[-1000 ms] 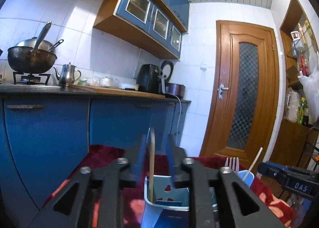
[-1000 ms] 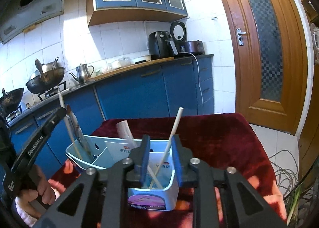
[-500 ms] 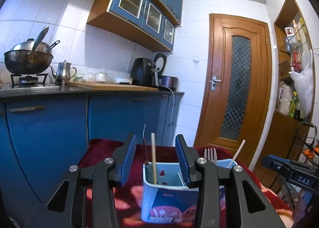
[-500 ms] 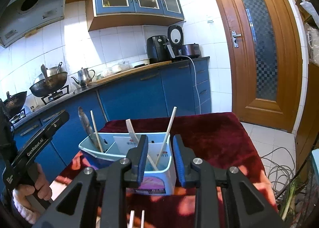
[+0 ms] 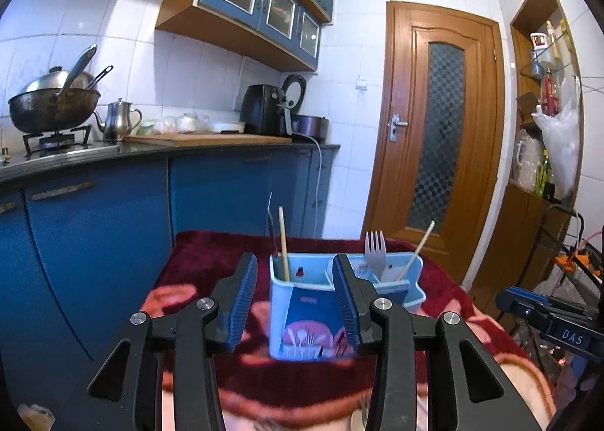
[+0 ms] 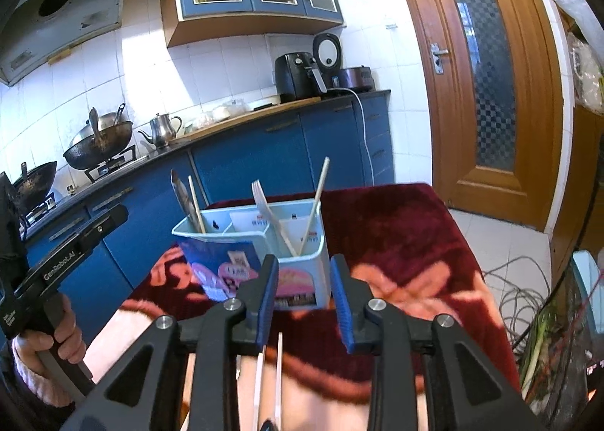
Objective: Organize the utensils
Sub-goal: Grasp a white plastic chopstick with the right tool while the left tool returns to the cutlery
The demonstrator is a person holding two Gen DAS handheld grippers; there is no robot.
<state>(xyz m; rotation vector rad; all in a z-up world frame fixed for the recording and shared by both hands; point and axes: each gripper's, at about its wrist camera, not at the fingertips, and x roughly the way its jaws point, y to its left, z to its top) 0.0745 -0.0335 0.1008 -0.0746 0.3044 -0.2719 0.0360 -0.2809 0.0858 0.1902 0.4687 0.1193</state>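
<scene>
A light blue utensil holder [image 5: 302,312] [image 6: 260,242] with compartments stands on the red blanket. One end compartment holds a wooden chopstick [image 5: 283,242] [image 6: 196,204] and a dark utensil [image 6: 181,197]. Other compartments hold a white fork [image 5: 375,248] [image 6: 264,204] and a second chopstick [image 5: 419,246] [image 6: 315,200]. My left gripper [image 5: 296,302] is open and empty, just short of the holder. My right gripper [image 6: 304,302] is open and empty, near the holder. Two pale chopsticks [image 6: 268,374] lie on the blanket under it.
The red patterned blanket [image 6: 396,234] covers the table. Blue kitchen cabinets [image 5: 113,223] with a wok, kettle and air fryer on the counter stand behind. A wooden door [image 5: 438,136] is at the right. Cables [image 6: 521,291] lie on the floor.
My left gripper let go of the chopstick, now standing in the holder, opened wide and drew back. My right gripper drew back too and opened a little; loose chopsticks came into view.
</scene>
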